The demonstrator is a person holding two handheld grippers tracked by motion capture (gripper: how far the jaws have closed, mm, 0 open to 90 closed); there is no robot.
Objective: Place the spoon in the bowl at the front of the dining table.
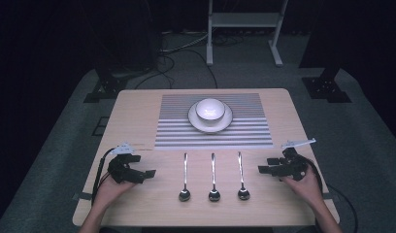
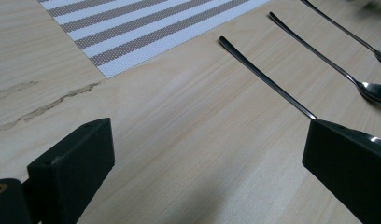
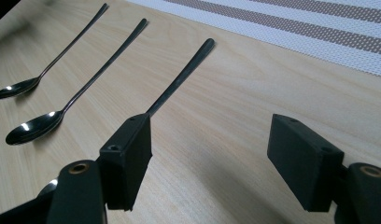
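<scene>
Right now the person sits at a pale wooden table (image 1: 133,111) with a hand at each near corner, each holding a black gripper low over the wood. The left gripper (image 1: 146,174) points inward toward the middle of the table, its jaws spread wide with nothing but bare wood between them. The right gripper (image 1: 263,169) mirrors it from the other side, jaws likewise parted and holding nothing.

Between the two grippers lie three long-handled spoons in a row, parallel, bowls toward the person and handles pointing at the mat. The left spoon (image 1: 185,179) lies nearest the left gripper; in the left gripper view its handle (image 2: 265,77) runs down behind the right-hand jaw. The middle spoon (image 1: 213,180) sits apart from both neighbours. The right spoon (image 1: 241,178) is closest to the right gripper, and in the right gripper view its handle (image 3: 181,77) passes behind the left-hand jaw.

Farther back, a striped placemat (image 1: 172,126) covers the far centre of the table. On it rests a white plate (image 1: 226,124) with a white bowl (image 1: 209,109) standing upright on it.
</scene>
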